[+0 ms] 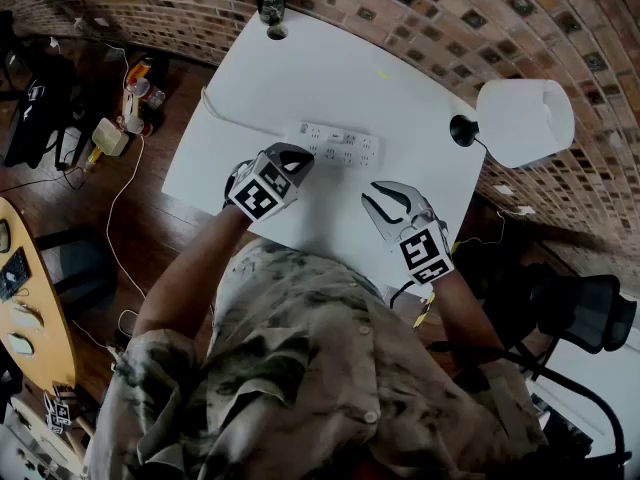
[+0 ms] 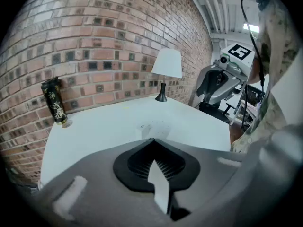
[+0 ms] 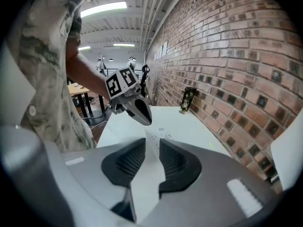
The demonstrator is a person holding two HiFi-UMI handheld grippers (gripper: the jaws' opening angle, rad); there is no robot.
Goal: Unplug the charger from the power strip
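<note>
A white power strip [image 1: 335, 144] lies flat in the middle of the white table [image 1: 300, 78], its white cord [image 1: 215, 111] running off to the left. I cannot make out a charger in any of its sockets. My left gripper [image 1: 300, 155] hovers at the strip's near left end, jaws shut with nothing between them; in its own view the left gripper [image 2: 154, 143] points over the strip [image 2: 152, 128]. My right gripper [image 1: 381, 197] stands open just in front of the strip's right end. In the right gripper view, the strip [image 3: 160, 135] shows beyond the right gripper [image 3: 151, 145].
A white-shaded lamp [image 1: 518, 120] stands at the table's right corner, and a dark can [image 1: 271, 4] at the far edge against the brick wall [image 1: 420, 8]. Bottles and cables [image 1: 125, 118] lie on the wooden floor to the left. An office chair [image 1: 585, 313] is at the right.
</note>
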